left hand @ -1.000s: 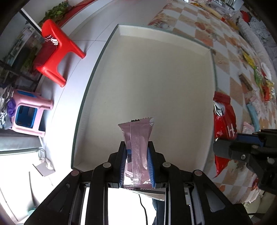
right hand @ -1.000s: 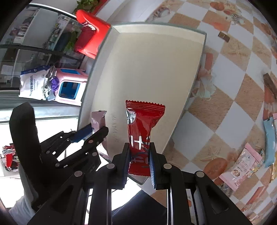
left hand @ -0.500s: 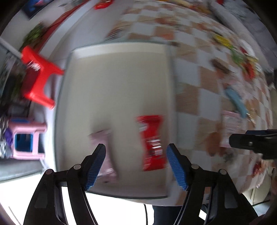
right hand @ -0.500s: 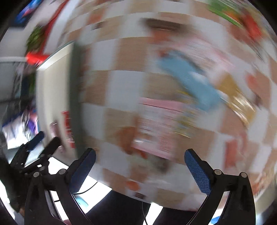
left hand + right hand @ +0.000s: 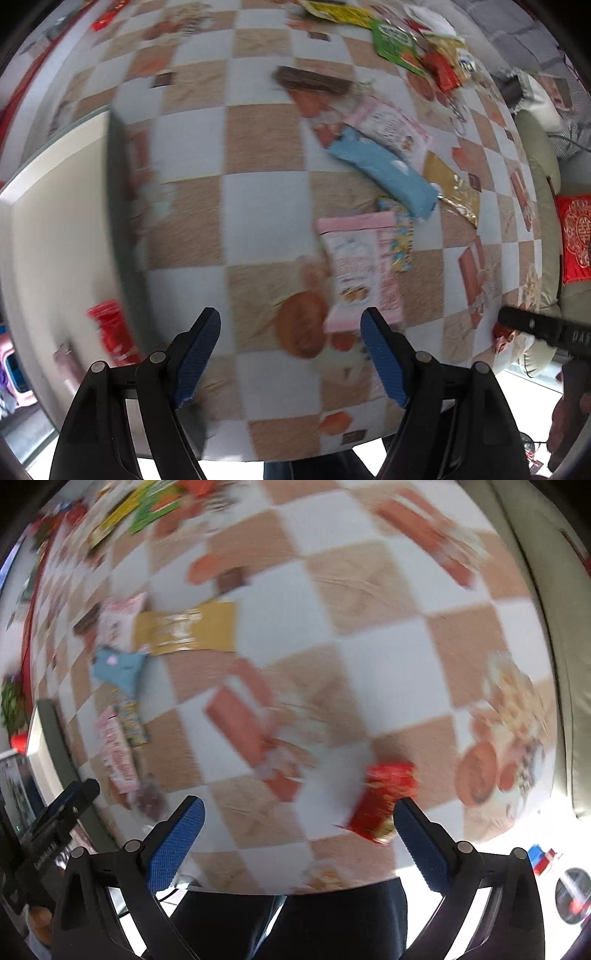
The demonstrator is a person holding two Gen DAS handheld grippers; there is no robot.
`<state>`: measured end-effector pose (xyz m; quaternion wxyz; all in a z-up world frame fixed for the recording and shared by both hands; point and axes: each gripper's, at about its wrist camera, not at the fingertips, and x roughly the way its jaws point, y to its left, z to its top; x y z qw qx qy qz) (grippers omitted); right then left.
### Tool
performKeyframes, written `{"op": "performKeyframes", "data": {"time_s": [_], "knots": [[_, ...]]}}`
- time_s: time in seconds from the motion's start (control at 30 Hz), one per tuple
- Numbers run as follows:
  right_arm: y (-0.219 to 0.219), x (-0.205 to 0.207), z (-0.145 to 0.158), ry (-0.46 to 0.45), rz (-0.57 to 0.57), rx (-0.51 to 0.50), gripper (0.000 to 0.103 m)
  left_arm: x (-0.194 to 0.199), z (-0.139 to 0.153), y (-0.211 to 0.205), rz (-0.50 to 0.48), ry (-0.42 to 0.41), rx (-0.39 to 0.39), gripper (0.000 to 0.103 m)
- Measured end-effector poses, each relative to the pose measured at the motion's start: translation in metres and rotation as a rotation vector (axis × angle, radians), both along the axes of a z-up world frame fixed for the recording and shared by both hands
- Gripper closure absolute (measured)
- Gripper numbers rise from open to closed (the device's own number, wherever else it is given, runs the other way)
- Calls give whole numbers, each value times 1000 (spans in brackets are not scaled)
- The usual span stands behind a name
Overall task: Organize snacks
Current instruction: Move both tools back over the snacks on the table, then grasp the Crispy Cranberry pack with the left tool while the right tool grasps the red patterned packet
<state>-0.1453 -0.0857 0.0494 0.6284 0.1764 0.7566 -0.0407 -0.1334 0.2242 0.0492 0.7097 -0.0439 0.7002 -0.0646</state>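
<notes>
My left gripper (image 5: 290,345) is open and empty above the checkered tablecloth (image 5: 266,206). A pink-and-white snack pack (image 5: 360,271) lies just ahead of its right finger. The cream tray (image 5: 55,221) at the left holds a red packet (image 5: 112,332) and a mauve packet (image 5: 66,363). My right gripper (image 5: 295,834) is open and empty, with a small red packet (image 5: 384,799) close to its right finger and a salmon-red bar (image 5: 245,725) ahead. Both views are motion-blurred.
A light blue pack (image 5: 384,177), a gold pack (image 5: 450,188), a brown bar (image 5: 314,81) and green and yellow packs (image 5: 395,40) lie further out on the cloth. A cushioned seat (image 5: 539,177) runs along the right edge. The table's near edge is right below both grippers.
Both grippers opened and let go of their packets, which now lie in the tray. Both swung right, away from the tray, over the loose snacks on the cloth.
</notes>
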Motion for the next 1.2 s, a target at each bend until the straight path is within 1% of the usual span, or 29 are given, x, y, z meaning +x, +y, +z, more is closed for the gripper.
{"op": "performKeyframes", "data": {"time_s": [0.07,0.17,0.33,0.37,0.5,0.63,0.73,0.87,0.9,0.97,1.07,1.1,1.13,1.17,1.2], "knots": [[-12,-7,-2,5,-36,0,0,6,-4,-7,-6,9,-23,22],[-28,-14,-8,10,-57,-1,0,14,-14,-15,-3,36,-27,22],[-48,-24,-15,27,-60,-13,0,19,-25,-24,-15,55,1,22],[-62,-28,-16,30,-55,-16,0,19,-26,-27,-21,55,8,22],[-47,-47,-32,48,-49,-31,0,28,-33,-39,-27,64,35,22],[-45,-49,-43,63,-40,-42,0,29,-40,-46,-31,66,68,22],[-43,-47,-45,61,-18,-79,0,29,-44,-46,-46,59,92,22],[-33,-44,-47,58,-23,-109,0,38,-47,-59,-63,50,120,22],[-25,-36,-47,65,-16,-120,0,43,-49,-67,-69,48,129,22],[-10,-30,-49,95,48,-145,0,44,-48,-72,-86,45,150,22],[-6,-33,-44,89,57,-123,0,46,-48,-81,-104,41,156,22],[-6,-33,-42,77,51,-106,3,46,-48,-84,-107,42,156,22],[-5,-34,-40,70,53,-104,10,45,-47,-87,-109,40,154,26],[-5,-34,-38,67,62,-112,14,44,-46,-88,-113,35,153,34],[-3,-35,-35,61,78,-133,24,44,-43,-90,-122,28,151,39]]}}
